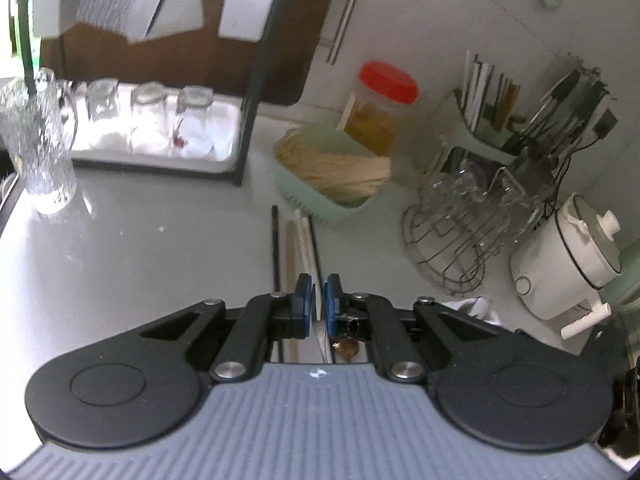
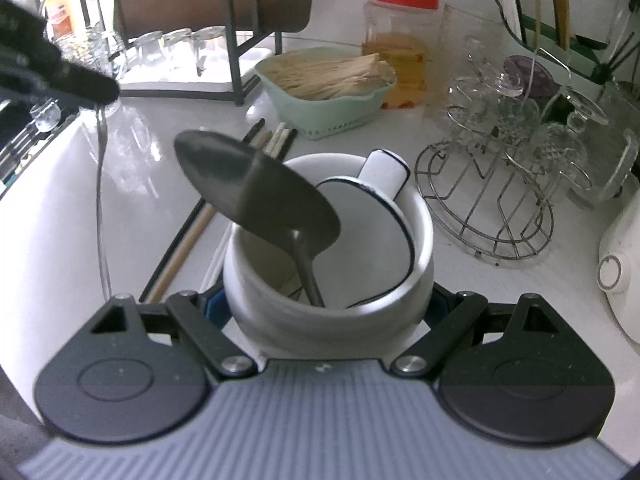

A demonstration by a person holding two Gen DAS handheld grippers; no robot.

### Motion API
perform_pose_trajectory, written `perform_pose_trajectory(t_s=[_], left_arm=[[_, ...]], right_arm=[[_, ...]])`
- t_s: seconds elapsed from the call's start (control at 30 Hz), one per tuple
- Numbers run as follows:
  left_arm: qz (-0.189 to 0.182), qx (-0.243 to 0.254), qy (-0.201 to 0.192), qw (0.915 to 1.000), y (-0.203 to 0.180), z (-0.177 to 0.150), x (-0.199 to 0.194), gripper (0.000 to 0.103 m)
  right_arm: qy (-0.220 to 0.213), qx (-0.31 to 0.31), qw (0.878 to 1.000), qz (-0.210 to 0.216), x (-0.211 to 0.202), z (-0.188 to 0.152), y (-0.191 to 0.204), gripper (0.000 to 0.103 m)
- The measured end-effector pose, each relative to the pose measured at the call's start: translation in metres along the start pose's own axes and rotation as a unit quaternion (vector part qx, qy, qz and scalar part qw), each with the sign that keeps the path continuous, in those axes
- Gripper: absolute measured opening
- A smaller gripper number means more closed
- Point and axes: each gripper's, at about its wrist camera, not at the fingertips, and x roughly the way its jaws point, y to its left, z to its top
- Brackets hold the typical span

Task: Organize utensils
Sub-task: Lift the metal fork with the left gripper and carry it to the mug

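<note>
- Left wrist view: the left hand-held gripper [image 1: 319,294] has its blue pads nearly pressed together, with something thin and pale caught between them; what it is cannot be told from here.
- Beyond those pads, chopsticks [image 1: 298,240] lie side by side on the white counter [image 1: 140,248], some dark and some pale, their near ends hidden behind the gripper.
- A brownish thing under the right finger is too hidden to name.
- The small print on the white cooker [image 1: 568,256] at the right edge is too blurred to read.
- Right wrist view: the right hand-held gripper [image 2: 330,312] is spread wide and clamped on the sides of a white holder [image 2: 416,248]; its blue pads only peep out on either side.
- In the holder stand a dark metal spoon [image 2: 256,188], bowl up and tilted left, and a white ladle [image 2: 376,224] with a dark rim.
- The holder's base and the spoon's lower stem are hidden.
- A thin metal utensil [image 2: 100,184] hangs at the left from a dark blurred shape at the frame's edge; its top is covered and its lower end is cut off by the gripper.
- More chopsticks lie on the counter just behind and left of the holder, partly hidden by it.
- Farther back sit a green basket [image 2: 328,116] of pale sticks, a red-lidded jar [image 2: 400,36] with no readable label, and a wire rack [image 2: 488,200] of glassware.
- An orange label at the upper left is too blurred to read.
</note>
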Motion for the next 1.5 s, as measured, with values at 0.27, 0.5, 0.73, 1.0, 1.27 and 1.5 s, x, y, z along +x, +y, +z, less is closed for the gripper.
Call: perform_pose_trajectory(t_s=[0.27,0.5,0.73,1.0,1.27,1.5], left_arm=[[-0.015,0.004,-0.032,0.9994,-0.034,0.014,-0.015,0.009],[-0.028,0.027,-0.055,0.9977,-0.059,0.027,-0.027,0.009],[-0.048,0.037,-0.074,0.9954,-0.082,0.041,-0.029,0.009],[-0.047,0.087,-0.071,0.9925,-0.110,0.045,-0.013,0.009],[-0.045,0.111,-0.034,0.9922,-0.124,0.030,0.008,0.009],[-0.053,0.131,0.022,0.9897,-0.128,0.029,0.008,0.009]], right_arm=[[-0.004,-0.026,0.999,0.023,-0.002,-0.003,-0.004,0.092],[-0.009,-0.029,0.999,0.029,-0.004,-0.005,-0.004,0.092],[-0.014,-0.035,0.999,0.033,-0.003,-0.006,-0.004,0.092],[-0.019,-0.040,0.998,0.037,-0.003,-0.008,-0.004,0.092],[-0.023,-0.039,0.998,0.040,-0.004,-0.008,-0.006,0.092],[-0.027,-0.035,0.998,0.035,-0.003,-0.008,-0.004,0.092]])
